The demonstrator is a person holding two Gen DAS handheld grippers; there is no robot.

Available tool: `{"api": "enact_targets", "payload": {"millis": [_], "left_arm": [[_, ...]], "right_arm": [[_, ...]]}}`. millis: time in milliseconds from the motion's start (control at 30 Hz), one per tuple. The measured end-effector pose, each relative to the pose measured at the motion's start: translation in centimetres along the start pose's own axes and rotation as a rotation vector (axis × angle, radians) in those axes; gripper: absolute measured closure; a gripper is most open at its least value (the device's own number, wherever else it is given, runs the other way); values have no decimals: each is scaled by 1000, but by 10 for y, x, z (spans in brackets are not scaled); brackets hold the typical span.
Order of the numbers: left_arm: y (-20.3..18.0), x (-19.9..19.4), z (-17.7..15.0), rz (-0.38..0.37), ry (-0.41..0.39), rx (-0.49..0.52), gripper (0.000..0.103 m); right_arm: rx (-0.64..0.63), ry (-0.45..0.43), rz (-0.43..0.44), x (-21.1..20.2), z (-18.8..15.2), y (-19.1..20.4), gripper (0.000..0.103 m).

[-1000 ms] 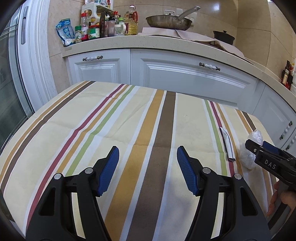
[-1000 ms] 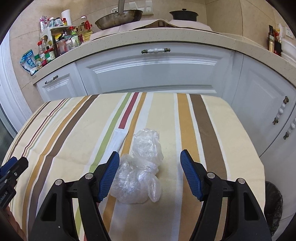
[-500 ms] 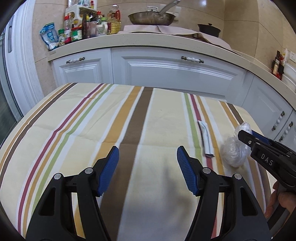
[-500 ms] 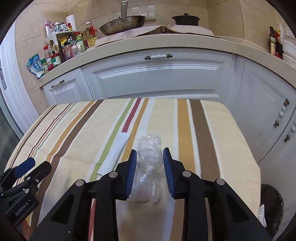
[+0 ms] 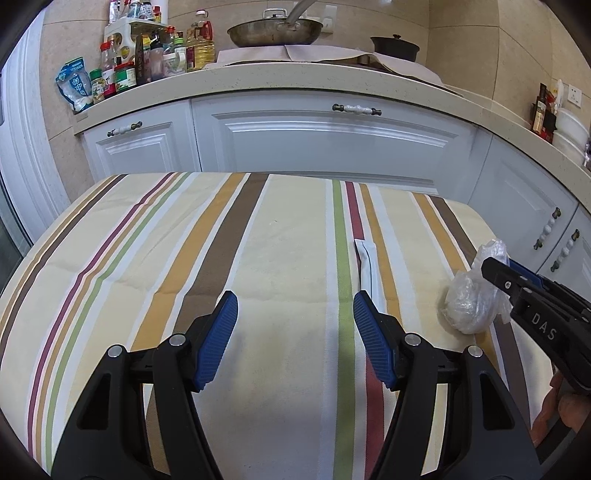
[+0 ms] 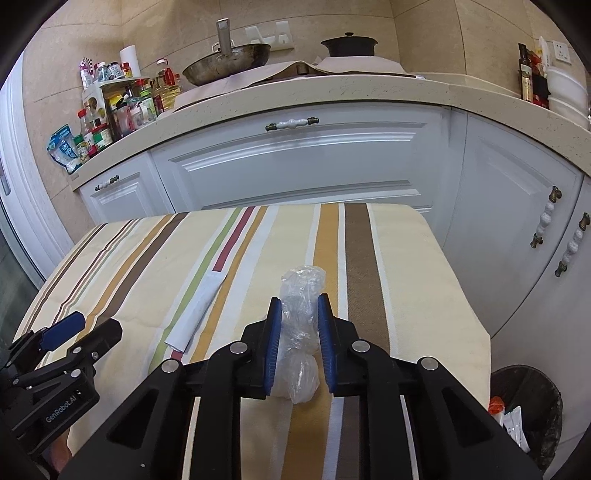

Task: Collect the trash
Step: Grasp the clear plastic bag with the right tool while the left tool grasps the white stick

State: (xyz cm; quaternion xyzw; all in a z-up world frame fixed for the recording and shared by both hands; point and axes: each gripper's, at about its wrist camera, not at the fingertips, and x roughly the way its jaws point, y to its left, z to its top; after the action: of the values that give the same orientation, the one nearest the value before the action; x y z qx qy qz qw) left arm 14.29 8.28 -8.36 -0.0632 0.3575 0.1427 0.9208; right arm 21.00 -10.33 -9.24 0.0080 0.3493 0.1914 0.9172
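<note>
- Jaws of my right gripper (image 6: 295, 332) clamped on the crumpled clear plastic bag (image 6: 300, 295); blue pads press its narrow middle, the knotted top pokes out ahead of them, the rounded bulk bulges below.
- Seen from my left wrist, that bag (image 5: 469, 306) sits low at the right edge of the striped cloth (image 5: 258, 258), its underside touching or just off the cloth; cannot tell which.
- Jaws of my left gripper (image 5: 291, 339) stand apart, nothing between them, only bare cloth under the gap.
- Long white paper sleeve (image 5: 367, 269) lies flat on the tabletop along the stripes, just beyond my left gripper's right-hand pad, between that gripper and the bag.
- Right wrist view: same sleeve (image 6: 195, 314) lies left of the bag, clear of it.
- Dark waste bin (image 6: 524, 402) on the floor at the right side of the tabletop, scraps of packaging inside.
- Background: white cabinets (image 5: 314, 144), counter with a wok (image 5: 275, 31), a black lidded pot (image 5: 395, 46), and a cluster of bottles and jars (image 5: 147, 59).
</note>
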Motion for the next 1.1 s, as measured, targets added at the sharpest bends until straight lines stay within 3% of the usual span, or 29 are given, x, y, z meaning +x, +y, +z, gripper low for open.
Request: {"api": "enact_targets", "payload": {"millis": [633,800,1000,1100], "left_arm": [[-45,31,7,-42,45,57,41],[-48,45,7,-67,101,52,53],[-50,56,5,-100,148,53,84],[-49,56,4,-111,146,52,90]], "right_arm": [[27,-54,-30,-18,1,-34,83],[36,-50,-19,-16,0,-39,83],[36,-44,-5,-14,-1,-41,83],[36,-40,-1,-13,-2,-41,83]]}}
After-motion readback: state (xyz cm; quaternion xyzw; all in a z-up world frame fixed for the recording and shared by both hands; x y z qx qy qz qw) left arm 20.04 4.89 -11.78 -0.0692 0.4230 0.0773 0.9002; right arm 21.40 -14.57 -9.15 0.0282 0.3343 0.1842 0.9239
